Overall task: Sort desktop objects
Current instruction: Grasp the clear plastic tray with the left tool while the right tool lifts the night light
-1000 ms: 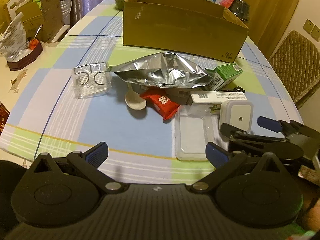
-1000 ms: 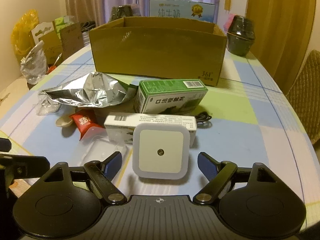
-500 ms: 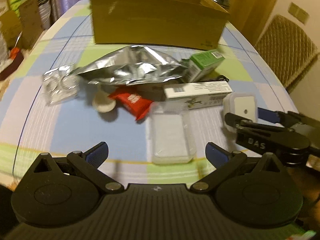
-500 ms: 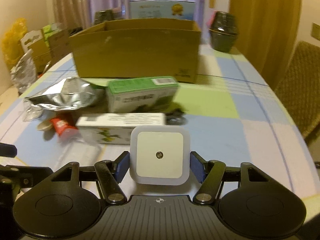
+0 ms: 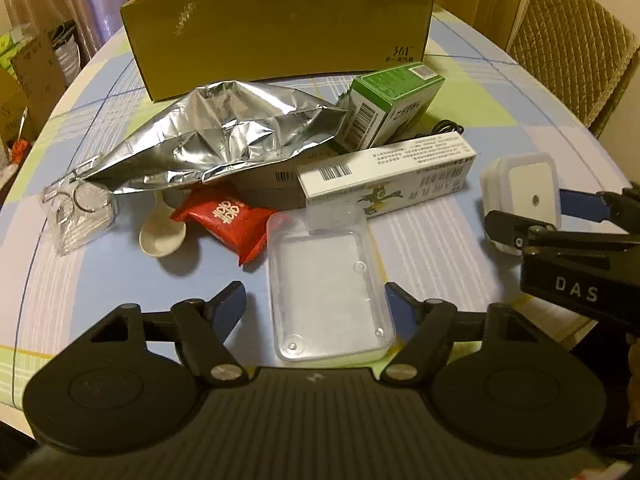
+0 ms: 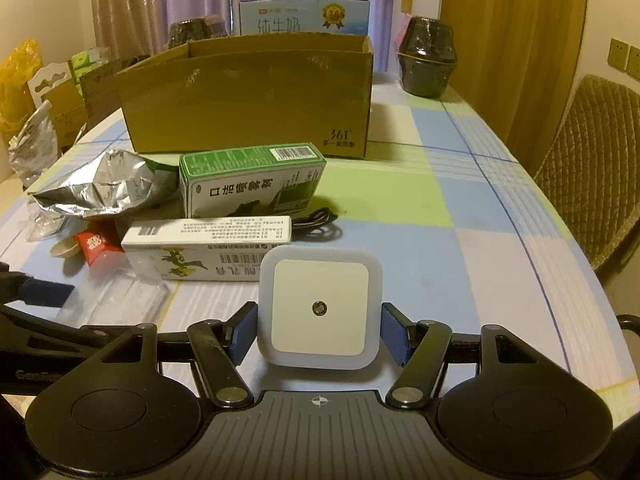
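My right hand-held gripper (image 6: 319,332) is pinching the square white night light (image 6: 319,309) by its two side edges, blue pads flat against the sides and the sensor face turned back at the camera; I hold it this way because the sides are the only parallel faces the jaws can span, and the front stays visible for checking slip. It sits at the near right of the bench (image 6: 500,240), just clear of the long white box (image 6: 208,246), and I cannot tell whether its base touches the cloth or hangs just above it. My left hand-held gripper (image 5: 316,312) is spread wide and holds nothing; its fingers straddle the clear plastic tray (image 5: 326,280) at the near centre without visibly touching it, which I read as lining up the next pick. The rest lies heaped in mid-bench: silver foil bag (image 5: 216,140) draped over the pile, green box (image 5: 390,106) leaning behind the white one, red packet (image 5: 230,218) and a small spoon (image 5: 162,236) to the left, a clear case of rings (image 5: 78,210) further left, a black cable (image 6: 320,222) behind the boxes. The open cardboard box (image 6: 248,100) stands at the far side, mouth up; I judge it the destination, so the night light needs a lift over its near wall. Risk: the smooth plastic could slip in the pads.
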Motion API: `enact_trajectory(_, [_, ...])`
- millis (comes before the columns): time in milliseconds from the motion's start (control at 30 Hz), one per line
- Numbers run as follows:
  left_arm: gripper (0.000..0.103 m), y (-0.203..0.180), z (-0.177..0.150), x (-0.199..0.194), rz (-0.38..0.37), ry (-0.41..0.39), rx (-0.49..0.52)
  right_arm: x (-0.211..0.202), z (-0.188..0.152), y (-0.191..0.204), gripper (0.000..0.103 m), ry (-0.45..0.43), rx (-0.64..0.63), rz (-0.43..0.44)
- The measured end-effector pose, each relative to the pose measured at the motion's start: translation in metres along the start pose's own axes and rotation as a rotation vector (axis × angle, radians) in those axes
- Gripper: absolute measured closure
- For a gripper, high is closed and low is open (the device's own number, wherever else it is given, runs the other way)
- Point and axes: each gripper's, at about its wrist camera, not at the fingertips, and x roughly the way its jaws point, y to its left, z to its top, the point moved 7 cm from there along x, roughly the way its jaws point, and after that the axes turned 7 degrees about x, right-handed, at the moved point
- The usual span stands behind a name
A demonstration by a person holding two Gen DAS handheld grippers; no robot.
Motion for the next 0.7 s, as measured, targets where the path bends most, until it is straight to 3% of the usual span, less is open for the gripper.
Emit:
enact_trajectory(133, [0.036, -0.0009, 0.0008, 0.0019, 0.002, -0.011, 0.000, 0.0032, -0.0017, -0.0004, 0.025, 0.006, -0.002, -0.006])
enact_trajectory(267, [0.045, -0.0015, 0.0021, 0.0013, 0.007, -0.026, 0.006, 0.0038, 0.0007, -0.0014, 0.024, -0.003, 0.018, 0.001])
enact_trajectory(433, [0.048, -0.0006, 0.0032, 0.0020, 0.005, -0.034, 0.006, 0.0061, 0.0004, -0.0013, 0.024, 0.005, 0.029, 0.005])
enact_trajectory(533, [0.050, -0.0016, 0.0040, 0.0014, 0.010, -0.039, 0.019, 0.0077, -0.0006, -0.0013, 0.025, 0.010, 0.033, 0.003])
enact_trajectory(600, [0.051, -0.0024, 0.0036, 0.0004, 0.018, -0.042, 0.029, 0.0078, -0.0006, -0.0013, 0.032, 0.009, 0.035, 0.001])
enact_trajectory(633, [0.051, -0.0025, 0.0030, -0.0004, 0.021, -0.040, 0.031, 0.0073, -0.0003, -0.0011, 0.041, 0.006, 0.032, -0.002])
enact_trajectory(700, [0.051, -0.0031, 0.0019, -0.0020, 0.020, -0.035, 0.037, 0.0062, -0.0003, -0.0004, 0.041, 0.008, 0.030, -0.005])
